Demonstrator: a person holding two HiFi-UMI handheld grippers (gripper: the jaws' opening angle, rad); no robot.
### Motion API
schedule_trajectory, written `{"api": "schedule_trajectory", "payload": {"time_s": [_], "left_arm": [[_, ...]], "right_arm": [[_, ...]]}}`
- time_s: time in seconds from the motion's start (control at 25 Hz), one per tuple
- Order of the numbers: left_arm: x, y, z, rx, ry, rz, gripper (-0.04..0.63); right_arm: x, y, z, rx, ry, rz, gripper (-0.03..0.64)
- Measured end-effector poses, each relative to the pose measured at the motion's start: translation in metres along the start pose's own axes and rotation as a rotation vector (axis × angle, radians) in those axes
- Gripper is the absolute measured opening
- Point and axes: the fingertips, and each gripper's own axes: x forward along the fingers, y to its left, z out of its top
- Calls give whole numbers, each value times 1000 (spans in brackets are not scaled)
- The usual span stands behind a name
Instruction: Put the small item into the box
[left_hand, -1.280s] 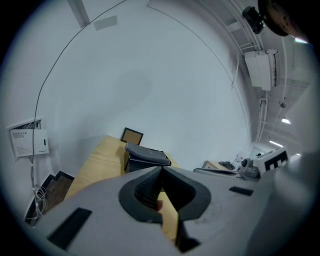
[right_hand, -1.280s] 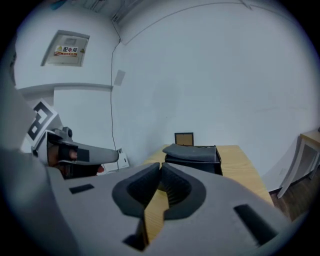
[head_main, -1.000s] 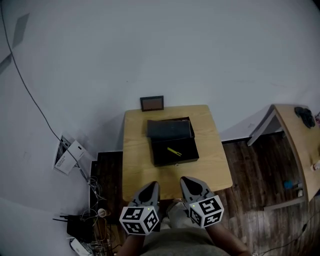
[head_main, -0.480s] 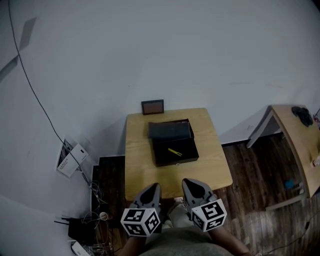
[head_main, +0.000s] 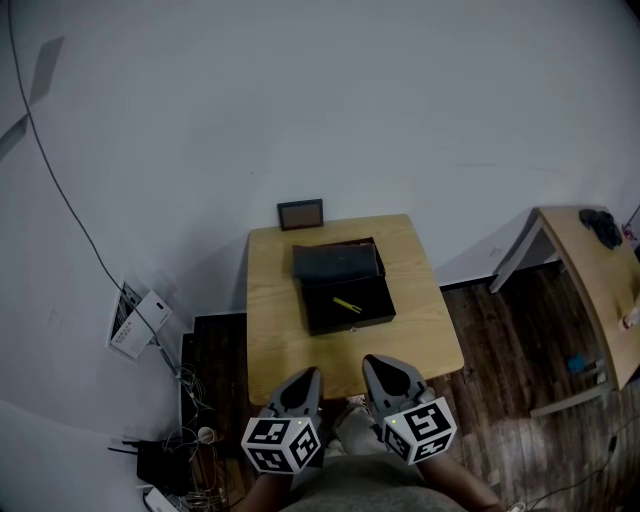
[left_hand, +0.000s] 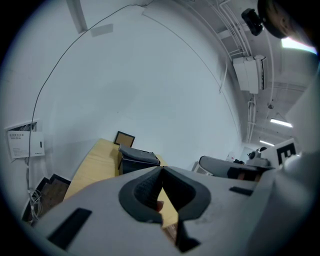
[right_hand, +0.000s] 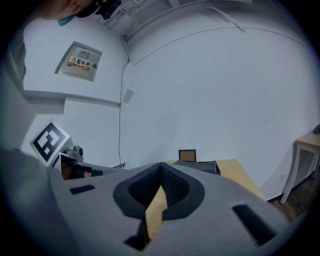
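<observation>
A black box stands open on the small wooden table, its lid tipped back toward the wall. A small yellow item lies inside the box. My left gripper and right gripper hang side by side at the table's near edge, well short of the box. Both are shut with nothing between their jaws. The box shows beyond the left jaws, and the box's top peeks over the right jaws.
A small dark picture frame leans against the wall behind the table. A second wooden table stands at the right. Cables and a white device lie on the dark floor at the left.
The view has shifted slightly; both grippers stay low at the table's near edge. The box and yellow item have not moved.
</observation>
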Motion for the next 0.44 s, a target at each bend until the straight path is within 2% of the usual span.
{"api": "schedule_trajectory", "payload": {"time_s": [0.44], "left_arm": [[12, 6, 6, -2, 5, -2, 3]], "right_arm": [[11, -6, -3, 1, 24, 9, 0]]}}
